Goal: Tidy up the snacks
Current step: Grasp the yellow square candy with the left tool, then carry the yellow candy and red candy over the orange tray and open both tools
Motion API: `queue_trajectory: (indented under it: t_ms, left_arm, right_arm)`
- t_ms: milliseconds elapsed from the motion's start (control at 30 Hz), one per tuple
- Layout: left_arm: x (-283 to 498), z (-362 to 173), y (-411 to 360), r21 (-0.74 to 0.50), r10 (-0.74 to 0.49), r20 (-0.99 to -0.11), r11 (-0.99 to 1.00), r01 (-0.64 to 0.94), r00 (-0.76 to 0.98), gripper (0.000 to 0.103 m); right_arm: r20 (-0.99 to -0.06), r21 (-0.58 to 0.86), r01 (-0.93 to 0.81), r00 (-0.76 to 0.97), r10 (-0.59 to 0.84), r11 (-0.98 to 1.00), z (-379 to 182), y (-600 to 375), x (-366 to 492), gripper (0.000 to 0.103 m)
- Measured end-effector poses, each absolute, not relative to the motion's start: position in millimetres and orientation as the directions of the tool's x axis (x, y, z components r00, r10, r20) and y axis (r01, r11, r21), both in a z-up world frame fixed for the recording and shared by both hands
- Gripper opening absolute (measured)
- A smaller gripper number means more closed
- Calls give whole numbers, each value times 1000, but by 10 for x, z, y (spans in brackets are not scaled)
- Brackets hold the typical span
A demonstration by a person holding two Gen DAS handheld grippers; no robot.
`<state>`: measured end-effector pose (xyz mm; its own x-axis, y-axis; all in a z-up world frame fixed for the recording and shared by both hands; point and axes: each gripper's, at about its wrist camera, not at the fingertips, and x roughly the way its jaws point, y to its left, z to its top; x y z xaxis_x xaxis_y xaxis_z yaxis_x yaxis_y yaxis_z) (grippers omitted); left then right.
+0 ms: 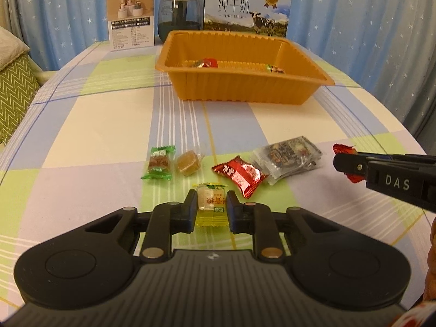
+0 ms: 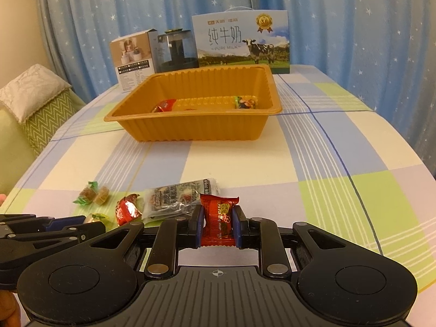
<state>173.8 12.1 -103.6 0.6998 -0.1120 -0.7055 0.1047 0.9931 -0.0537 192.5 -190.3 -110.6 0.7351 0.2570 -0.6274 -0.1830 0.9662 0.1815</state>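
Observation:
My left gripper [image 1: 211, 200] is shut on a yellow-wrapped candy [image 1: 211, 204] low over the table. My right gripper [image 2: 217, 219] is shut on a red-wrapped candy [image 2: 219, 222]; it shows at the right of the left wrist view [image 1: 344, 163]. An orange tray [image 1: 313, 65] stands further back and holds a red snack [image 1: 207, 62] and a green-ended snack [image 1: 275, 68]. Loose on the cloth lie a green-wrapped candy [image 1: 158, 163], a brown clear-wrapped candy [image 1: 188, 164], a red packet [image 1: 239, 175] and a clear dark-printed packet [image 1: 288, 159].
At the table's far edge stand a small white box [image 1: 130, 17], a dark glass jar [image 1: 178, 13] and a milk carton box [image 1: 245, 8]. A blue star curtain hangs behind. A green cushioned chair [image 1: 13, 92] is at the left.

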Motion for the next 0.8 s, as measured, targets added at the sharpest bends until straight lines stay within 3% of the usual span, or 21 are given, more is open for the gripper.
queue_trajectory:
  t_ms: [800]
  left_arm:
    - [1662, -553, 26, -78, -167, -633, 985, 152, 756, 20]
  right_arm:
    - [-577, 173, -199, 773, 264, 964, -797, -1979, 1827, 22]
